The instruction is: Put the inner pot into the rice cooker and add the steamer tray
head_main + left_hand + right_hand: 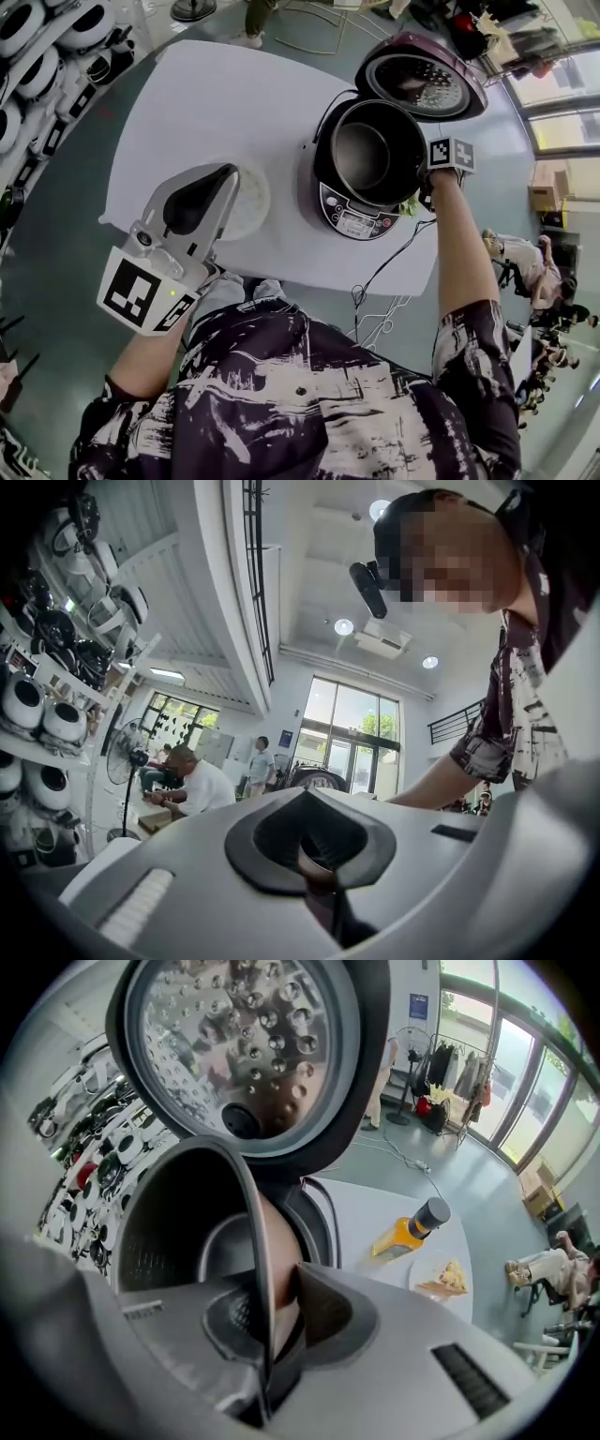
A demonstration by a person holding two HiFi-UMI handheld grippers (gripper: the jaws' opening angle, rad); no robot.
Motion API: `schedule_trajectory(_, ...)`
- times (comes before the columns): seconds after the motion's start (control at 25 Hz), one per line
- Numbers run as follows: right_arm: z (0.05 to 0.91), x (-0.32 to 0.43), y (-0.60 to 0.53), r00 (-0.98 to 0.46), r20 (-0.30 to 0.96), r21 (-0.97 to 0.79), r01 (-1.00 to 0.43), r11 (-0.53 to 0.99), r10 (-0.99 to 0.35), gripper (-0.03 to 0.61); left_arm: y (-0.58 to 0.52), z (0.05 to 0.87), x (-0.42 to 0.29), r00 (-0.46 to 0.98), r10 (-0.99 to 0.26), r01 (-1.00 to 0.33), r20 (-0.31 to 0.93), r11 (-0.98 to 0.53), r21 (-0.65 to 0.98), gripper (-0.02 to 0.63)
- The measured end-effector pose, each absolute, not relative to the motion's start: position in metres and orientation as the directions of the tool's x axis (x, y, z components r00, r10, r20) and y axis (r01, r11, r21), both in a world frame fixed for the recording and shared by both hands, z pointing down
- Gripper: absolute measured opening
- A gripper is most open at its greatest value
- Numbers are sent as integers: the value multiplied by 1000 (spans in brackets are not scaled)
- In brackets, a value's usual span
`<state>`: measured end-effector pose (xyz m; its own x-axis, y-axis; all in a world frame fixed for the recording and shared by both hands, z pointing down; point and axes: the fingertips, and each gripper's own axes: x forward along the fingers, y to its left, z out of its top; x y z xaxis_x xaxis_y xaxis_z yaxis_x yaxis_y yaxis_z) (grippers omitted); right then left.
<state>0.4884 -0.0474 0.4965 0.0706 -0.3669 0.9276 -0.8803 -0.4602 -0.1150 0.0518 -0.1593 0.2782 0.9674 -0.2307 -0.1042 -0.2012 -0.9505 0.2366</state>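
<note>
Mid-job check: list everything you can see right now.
table: 1, white, under all
cooker: 1, dark red, lid open, on table
pot: 1, dark, in cooker
tray: 1, white, left of cooker
bottle: 1, yellow, grey cap, on table past cooker
plate: 1, white, food on it, beside bottle
cable: 1, black, off table's near edge
left tool: 1, grey, shut, empty, by tray
right tool: 1, grey, shut on pot rim
</note>
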Motion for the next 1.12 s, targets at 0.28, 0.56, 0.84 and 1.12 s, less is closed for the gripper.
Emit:
schedule_trajectory(0.28, 516, 492, -47, 121, 945, -35, -886, -462, -304, 9, -165, 285, 46, 964, -248, -218, -96, -944, 247, 5)
schedule_trajectory(0.56, 528, 492, -45, 166, 950, 45, -912, -409, -266, 9, -160, 284, 56, 969, -229, -201, -93, -949, 241, 5)
schedule_trajectory(0.84, 524, 488, -44, 179, 950, 92, -943, -320, -257, 26, -146, 276, 71, 976, -191, -164, -101, -960, 225, 5)
schedule_trajectory(1.12, 519, 482, -39, 101, 921, -92, -884, -459, -377, 54, -131, 268, 81, 981, -162, -136, -109, -968, 212, 5)
